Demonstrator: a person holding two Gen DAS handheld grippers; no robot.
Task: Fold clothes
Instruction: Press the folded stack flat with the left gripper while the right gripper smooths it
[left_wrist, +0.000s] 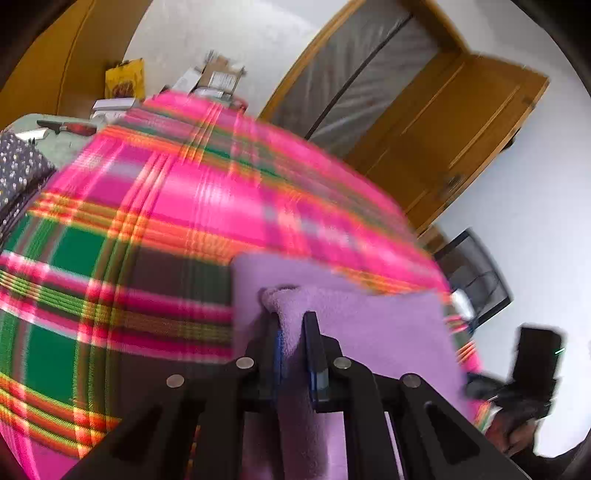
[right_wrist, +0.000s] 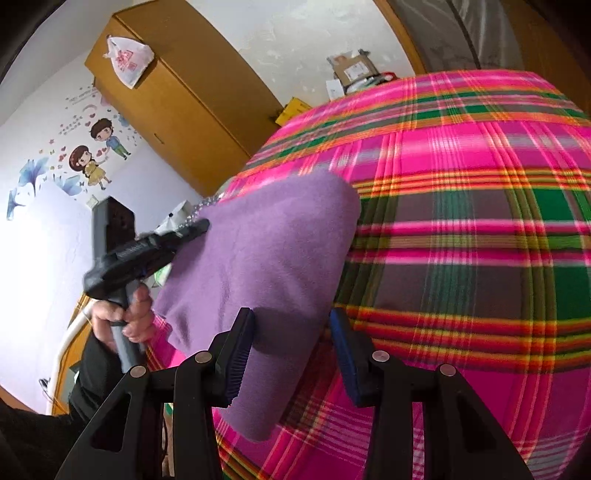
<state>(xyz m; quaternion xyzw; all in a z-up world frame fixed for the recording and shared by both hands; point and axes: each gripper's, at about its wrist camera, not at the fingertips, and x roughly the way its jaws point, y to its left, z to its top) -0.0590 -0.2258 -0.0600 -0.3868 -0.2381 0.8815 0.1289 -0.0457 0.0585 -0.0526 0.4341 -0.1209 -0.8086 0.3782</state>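
Purple cloth (right_wrist: 266, 258) is lying folded on the plaid blanket (right_wrist: 461, 229) covering the bed, close to the bed's near corner. Left gripper (left_wrist: 291, 325) is reaching in at the cloth's edge; its fingers (left_wrist: 312, 332) are pinching a bunched ridge of purple fabric between them, clamped on it. Right gripper (right_wrist: 291, 343) is hanging over the cloth's near end, its fingers (right_wrist: 236, 354) standing well apart, one over the cloth and the other over bare blanket, gripping nothing. A hand (right_wrist: 129, 317) in a dark sleeve is holding the left gripper's handle beside the bed edge. Wooden wardrobe (right_wrist: 184, 103) is standing against the far wall.
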